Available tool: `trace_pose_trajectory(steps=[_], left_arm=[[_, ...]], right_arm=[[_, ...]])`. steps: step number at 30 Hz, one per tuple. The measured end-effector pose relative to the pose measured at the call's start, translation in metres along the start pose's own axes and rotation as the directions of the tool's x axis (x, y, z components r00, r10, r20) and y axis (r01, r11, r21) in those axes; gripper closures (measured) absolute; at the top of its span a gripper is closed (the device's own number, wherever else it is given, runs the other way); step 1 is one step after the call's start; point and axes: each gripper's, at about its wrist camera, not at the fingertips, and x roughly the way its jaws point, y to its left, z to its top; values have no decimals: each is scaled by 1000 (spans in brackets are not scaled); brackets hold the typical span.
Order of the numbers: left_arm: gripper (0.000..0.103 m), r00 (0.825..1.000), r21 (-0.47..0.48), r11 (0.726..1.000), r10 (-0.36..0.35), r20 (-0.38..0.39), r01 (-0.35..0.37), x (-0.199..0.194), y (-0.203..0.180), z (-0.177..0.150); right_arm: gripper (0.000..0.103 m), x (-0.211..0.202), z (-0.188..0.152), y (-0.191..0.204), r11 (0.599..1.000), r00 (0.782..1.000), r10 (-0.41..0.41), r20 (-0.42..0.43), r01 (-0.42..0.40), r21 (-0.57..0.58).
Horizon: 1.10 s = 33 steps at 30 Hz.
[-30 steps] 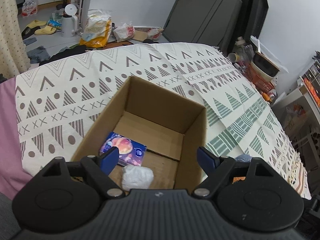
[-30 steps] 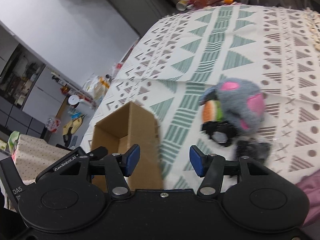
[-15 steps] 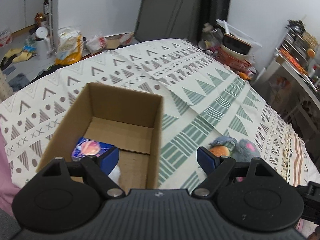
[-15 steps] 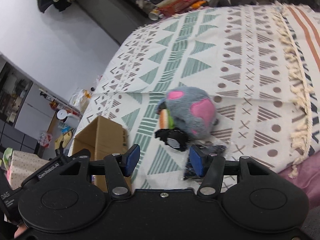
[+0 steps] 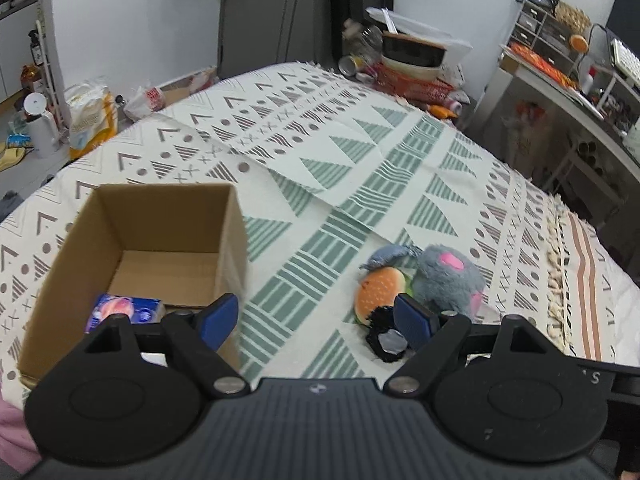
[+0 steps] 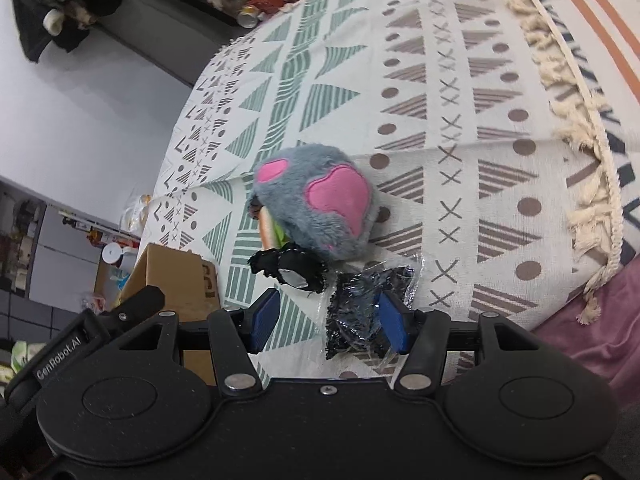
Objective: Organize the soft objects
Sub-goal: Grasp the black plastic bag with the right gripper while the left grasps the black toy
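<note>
A cluttered room surrounds a bed covered by a patterned blanket (image 5: pixel 360 184) with green and brown triangles, crosses and dots; a fringed edge (image 6: pixel 576 128) runs along one side of it.

The landmark is the grey plush paw (image 6: pixel 320 208) with pink pads, lying on the blanket. In the left wrist view the same grey plush paw (image 5: pixel 444 280) sits to the right of the open cardboard box (image 5: pixel 132 264), well apart from it. Touching the paw on its box-facing side is a plush burger (image 5: pixel 380 292), orange-topped with a green edge. A blue-grey fabric piece (image 5: pixel 388 254) lies just behind the burger. In front of the paw, nearer the cameras, lies a black frilly item (image 6: pixel 292 268) with a pale centre, touching or nearly touching the paw. Just beside that, on the side away from the box, lies a clear packet of black material (image 6: pixel 364 304), crinkled and shiny.

The right claw (image 6: pixel 328 322) hangs over the packet with its blue pads spread apart, gripping nothing; one pad overlaps the packet in the view, but whether it touches I cannot tell. The left claw (image 5: pixel 316 320) is also spread wide and empty, hovering between the box and the paw.

Inside the box, a blue packet with an orange picture (image 5: pixel 128 308) rests on the floor at the near end.

Beyond the bed's far end stand stacked bowls and a red basket (image 5: pixel 416 72); a desk with shelves (image 5: pixel 572 76) is off to the paw's right.
</note>
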Motion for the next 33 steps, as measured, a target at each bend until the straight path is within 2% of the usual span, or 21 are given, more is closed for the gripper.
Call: trace_pose_trajectory(steps=[8, 10, 19, 27, 33], left_arm=[[20, 998, 49, 998, -39, -54, 42, 21, -29, 6], [20, 996, 51, 997, -52, -69, 56, 27, -34, 6], [23, 990, -25, 996, -86, -108, 84, 59, -41, -5], [27, 985, -60, 995, -87, -147, 79, 80, -40, -12], [32, 984, -100, 991, -98, -146, 84, 91, -36, -15]], right_arm=[[47, 18, 4, -16, 998, 999, -7, -45, 11, 69], [42, 19, 5, -19, 997, 999, -6, -50, 10, 81], [35, 34, 5, -28, 994, 994, -21, -103, 32, 108], [34, 49, 6, -28, 994, 989, -14, -146, 30, 105], [34, 57, 7, -26, 994, 986, -15, -164, 32, 102]])
